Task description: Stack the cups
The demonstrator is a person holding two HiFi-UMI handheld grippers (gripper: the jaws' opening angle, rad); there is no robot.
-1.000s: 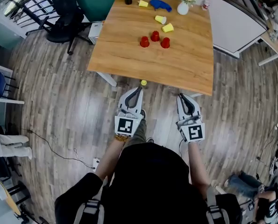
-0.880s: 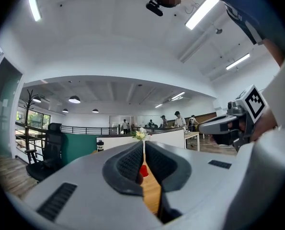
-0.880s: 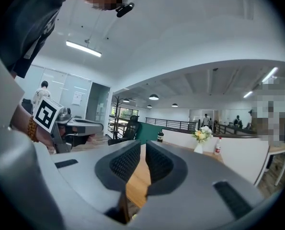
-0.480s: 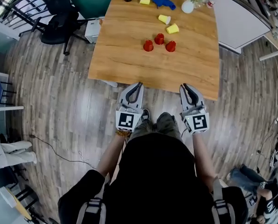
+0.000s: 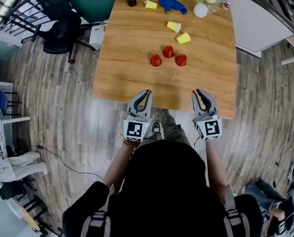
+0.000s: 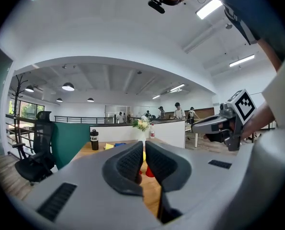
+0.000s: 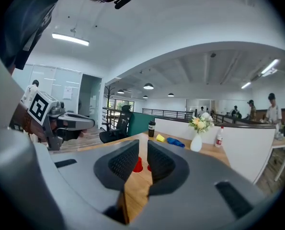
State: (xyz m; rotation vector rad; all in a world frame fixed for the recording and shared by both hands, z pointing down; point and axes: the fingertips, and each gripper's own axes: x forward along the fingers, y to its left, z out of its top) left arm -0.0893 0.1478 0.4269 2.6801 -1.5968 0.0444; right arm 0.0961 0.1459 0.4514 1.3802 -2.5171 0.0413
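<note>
While the red plastic cups (image 5: 168,51) and yellow plastic cups (image 5: 183,38) sit unstacked well ahead, the left gripper (image 5: 146,92) is closed and empty, and the right gripper (image 5: 198,92) has just been opening slightly, nothing between its jaws.

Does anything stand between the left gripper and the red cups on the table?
Nothing visible does. Only bare table lies between the left gripper, by the near edge, and the three red cups. The yellow cups lie beyond them.
</note>
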